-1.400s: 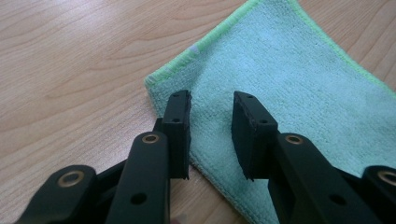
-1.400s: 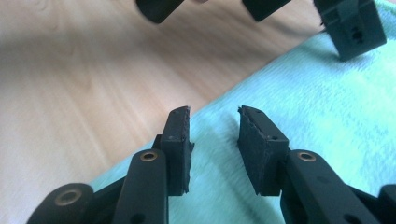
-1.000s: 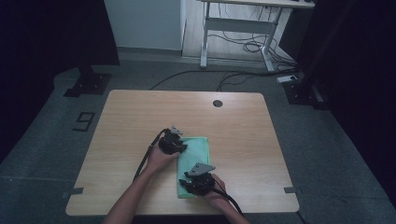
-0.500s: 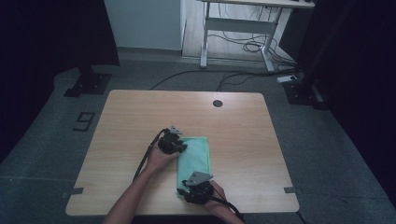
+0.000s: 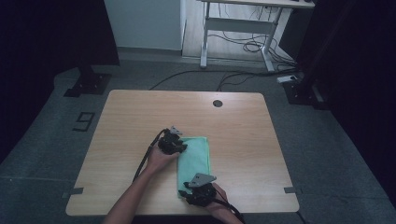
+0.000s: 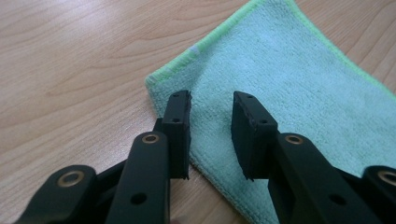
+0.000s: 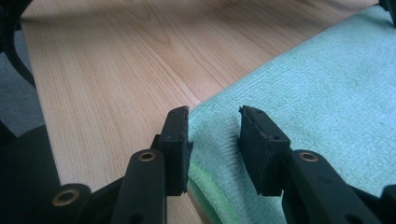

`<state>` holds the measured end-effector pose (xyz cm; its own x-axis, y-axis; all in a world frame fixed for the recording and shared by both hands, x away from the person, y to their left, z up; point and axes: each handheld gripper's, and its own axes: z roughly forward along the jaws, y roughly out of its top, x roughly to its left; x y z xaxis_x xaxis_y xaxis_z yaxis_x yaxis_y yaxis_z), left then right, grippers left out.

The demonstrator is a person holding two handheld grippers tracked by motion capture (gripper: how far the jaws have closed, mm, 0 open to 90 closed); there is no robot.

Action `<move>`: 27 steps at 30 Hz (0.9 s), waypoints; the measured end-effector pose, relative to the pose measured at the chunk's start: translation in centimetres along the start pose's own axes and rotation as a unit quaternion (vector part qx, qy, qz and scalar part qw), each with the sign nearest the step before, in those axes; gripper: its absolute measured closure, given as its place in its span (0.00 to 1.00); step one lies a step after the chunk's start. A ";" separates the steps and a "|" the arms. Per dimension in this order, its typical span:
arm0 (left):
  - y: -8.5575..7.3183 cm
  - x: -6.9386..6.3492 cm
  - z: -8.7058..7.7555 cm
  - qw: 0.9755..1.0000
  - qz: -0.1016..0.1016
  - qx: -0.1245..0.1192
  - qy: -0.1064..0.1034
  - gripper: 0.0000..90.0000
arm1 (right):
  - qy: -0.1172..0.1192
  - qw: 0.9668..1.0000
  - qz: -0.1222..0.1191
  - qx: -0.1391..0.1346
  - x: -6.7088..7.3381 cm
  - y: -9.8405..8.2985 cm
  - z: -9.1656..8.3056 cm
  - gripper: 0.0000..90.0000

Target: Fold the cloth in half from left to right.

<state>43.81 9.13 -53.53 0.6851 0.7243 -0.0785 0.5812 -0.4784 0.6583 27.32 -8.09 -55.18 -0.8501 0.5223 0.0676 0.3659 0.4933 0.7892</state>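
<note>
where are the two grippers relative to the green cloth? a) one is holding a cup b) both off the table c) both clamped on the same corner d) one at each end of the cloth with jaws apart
d: the left gripper sits at the far end of the green cloth and the right gripper at the near end, each with its jaws standing apart over a corner.

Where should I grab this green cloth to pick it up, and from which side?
Take the folded green microfibre cloth at a corner, probably the near one under the right tool. It lies flat on the wooden table, so come down from above and pinch the stitched edge, where its layers lift slightly.
</note>
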 end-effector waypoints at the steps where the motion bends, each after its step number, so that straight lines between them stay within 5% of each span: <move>1: 0.1 -0.4 -0.1 1.000 0.018 -0.001 0.010 0.73 | 0.003 1.000 0.007 -0.004 -0.2 0.0 -0.1 0.65; 6: 0.3 -0.4 -1.2 0.999 0.013 -0.029 0.010 0.71 | -0.018 0.999 0.033 -0.036 -2.1 0.2 -1.3 0.63; 10: 0.4 0.1 -1.8 1.000 0.003 -0.024 0.012 0.70 | -0.044 0.997 0.042 -0.048 -3.7 0.4 -1.9 0.63; 11: 0.3 0.4 -2.0 1.000 -0.008 -0.020 0.013 0.70 | -0.064 0.996 0.052 -0.046 -5.3 0.6 -1.9 0.62; 15: -0.2 0.4 -1.4 1.000 0.003 -0.001 0.018 0.70 | -0.081 0.994 0.074 -0.031 -7.4 0.8 -1.3 0.62; 21: -0.4 0.6 -0.6 1.000 -0.007 0.006 0.008 0.71 | -0.088 0.994 0.065 -0.006 -7.9 0.9 0.2 0.62; 27: -0.5 0.4 -0.5 1.000 -0.002 0.005 0.004 0.72 | -0.094 0.993 0.065 0.004 -7.8 0.8 0.0 0.64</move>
<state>43.59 9.88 -53.54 0.6801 0.7293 -0.0752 0.5874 -0.4807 0.6511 34.23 -11.73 -55.10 -0.7100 0.7021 0.0537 0.4722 0.4181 0.7760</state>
